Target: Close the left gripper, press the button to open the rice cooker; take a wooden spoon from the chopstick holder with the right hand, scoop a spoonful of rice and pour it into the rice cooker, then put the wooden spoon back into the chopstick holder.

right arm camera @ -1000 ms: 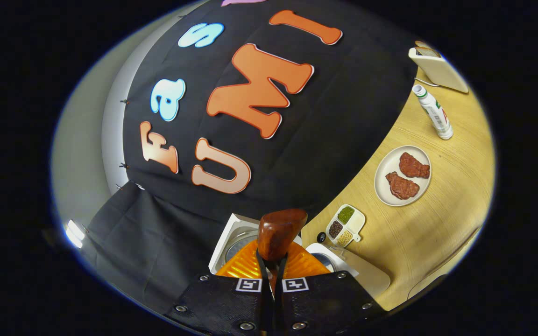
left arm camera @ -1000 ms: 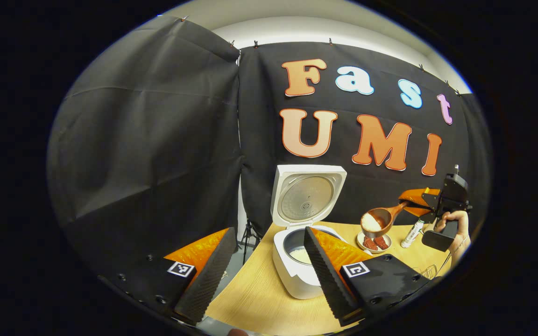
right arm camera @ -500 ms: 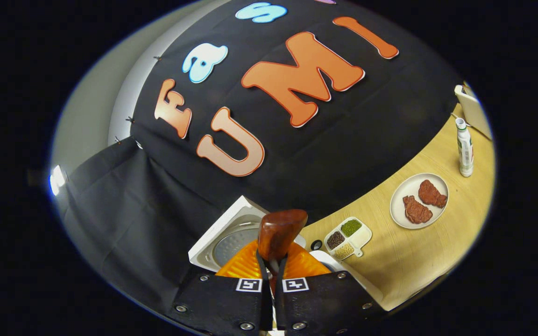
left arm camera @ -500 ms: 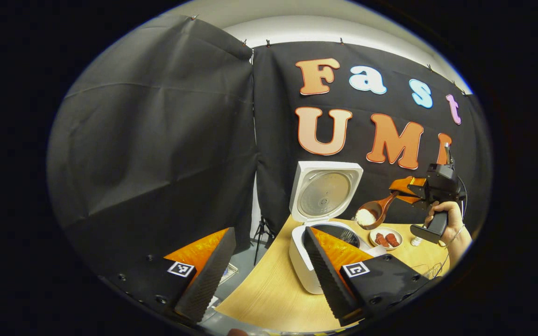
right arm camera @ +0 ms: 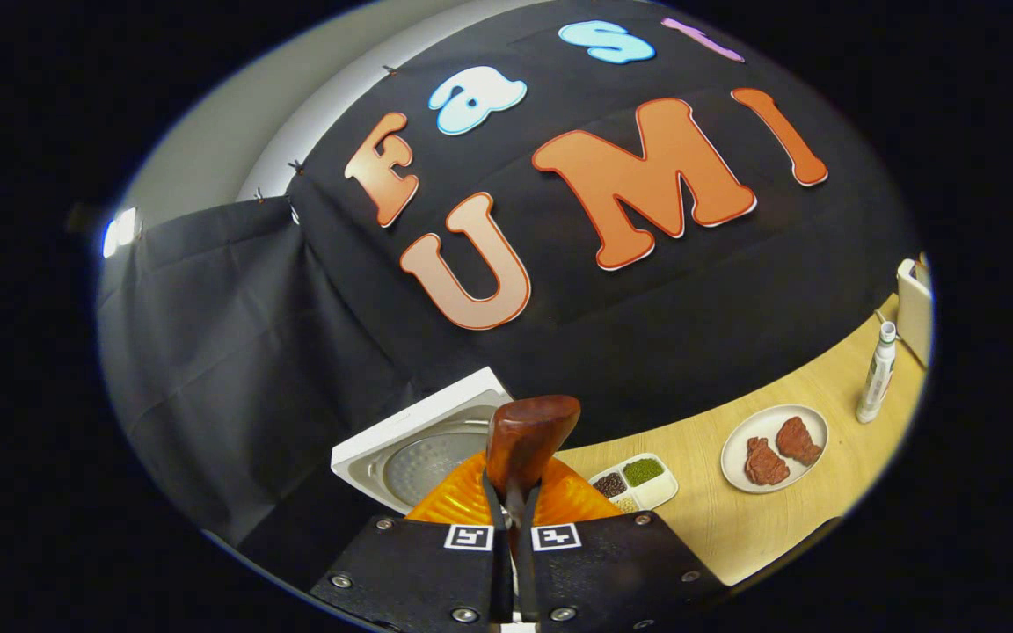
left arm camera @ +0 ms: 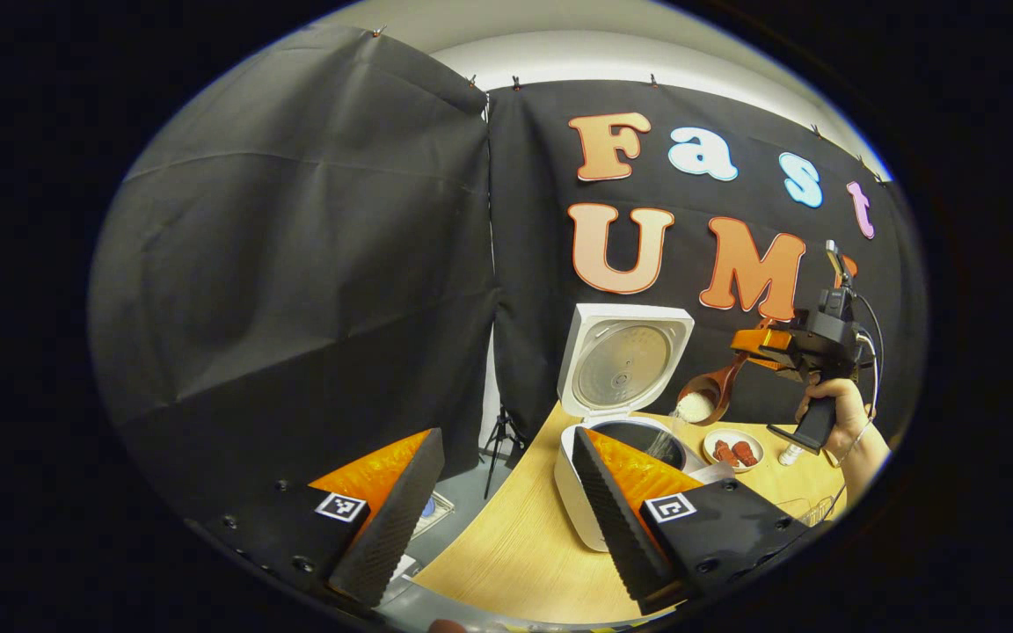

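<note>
Left gripper view: my left tongs [left arm camera: 489, 501] hang released, their two fingers spread wide over the near edge of the wooden surface [left arm camera: 506, 563], gripping nothing. Beyond them the white rice cooker [left arm camera: 599, 457] stands with its lid [left arm camera: 625, 360] swung upright and its dark inner pot exposed. Above the pot's right side, the wooden spoon [left arm camera: 707, 396] is tipped bowl-down, and a thin stream of rice [left arm camera: 666, 440] falls from it toward the pot. A hand [left arm camera: 836, 413] grips the handle of my right tongs [left arm camera: 757, 345], which are clenched on the spoon's handle. Behind the spoon, a small plate of red meat pieces [left arm camera: 733, 450] sits on the surface, with a white bottle [left arm camera: 790, 454] just beside it to the right.

Right gripper view: my right tongs [right arm camera: 513, 519] are clamped tight on the wooden spoon's handle [right arm camera: 526, 444], whose rounded end juts up between the fingers. Past the fingers, the cooker's open lid [right arm camera: 423, 444] leans back against the black cloth. To the right on the surface lie a divided dish of beans and grains [right arm camera: 634, 481], then the plate of meat [right arm camera: 772, 448], then the upright white bottle [right arm camera: 876, 374] near a white object [right arm camera: 914, 312] at the far edge.
</note>
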`<action>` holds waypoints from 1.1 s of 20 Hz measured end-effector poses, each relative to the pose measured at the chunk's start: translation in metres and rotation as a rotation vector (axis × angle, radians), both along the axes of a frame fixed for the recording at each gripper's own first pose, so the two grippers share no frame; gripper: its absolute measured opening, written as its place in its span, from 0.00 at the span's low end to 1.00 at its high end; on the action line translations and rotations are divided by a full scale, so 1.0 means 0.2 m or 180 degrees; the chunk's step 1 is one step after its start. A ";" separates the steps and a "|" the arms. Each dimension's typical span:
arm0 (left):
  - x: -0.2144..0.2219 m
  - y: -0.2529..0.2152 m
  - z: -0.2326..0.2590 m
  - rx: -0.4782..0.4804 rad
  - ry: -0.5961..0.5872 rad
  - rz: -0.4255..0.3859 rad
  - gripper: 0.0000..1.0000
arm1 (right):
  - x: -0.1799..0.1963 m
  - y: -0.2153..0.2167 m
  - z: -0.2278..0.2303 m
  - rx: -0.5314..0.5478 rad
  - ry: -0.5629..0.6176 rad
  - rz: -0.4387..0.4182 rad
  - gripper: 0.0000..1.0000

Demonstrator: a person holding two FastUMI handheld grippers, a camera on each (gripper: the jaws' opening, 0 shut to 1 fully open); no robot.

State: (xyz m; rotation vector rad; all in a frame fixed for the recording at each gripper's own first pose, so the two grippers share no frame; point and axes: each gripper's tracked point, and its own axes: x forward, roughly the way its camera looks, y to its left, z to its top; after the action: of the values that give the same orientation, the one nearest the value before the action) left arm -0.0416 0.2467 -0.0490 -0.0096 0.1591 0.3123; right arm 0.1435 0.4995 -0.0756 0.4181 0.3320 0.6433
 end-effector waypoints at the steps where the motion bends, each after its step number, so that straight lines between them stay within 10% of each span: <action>1: 0.01 0.00 0.00 0.0006 -0.0005 0.0002 1.00 | 0.00 0.00 0.00 -0.0033 -0.0047 0.0007 0.01; 22: -0.01 0.08 0.01 0.0069 0.0039 0.0116 1.00 | -0.14 0.18 0.08 -0.0618 -0.1108 0.0399 0.02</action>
State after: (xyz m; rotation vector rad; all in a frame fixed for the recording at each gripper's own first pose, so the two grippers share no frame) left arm -0.0436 0.2618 -0.0479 0.0108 0.1678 0.3504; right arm 0.1146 0.5350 -0.0592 0.0956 0.0873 0.7844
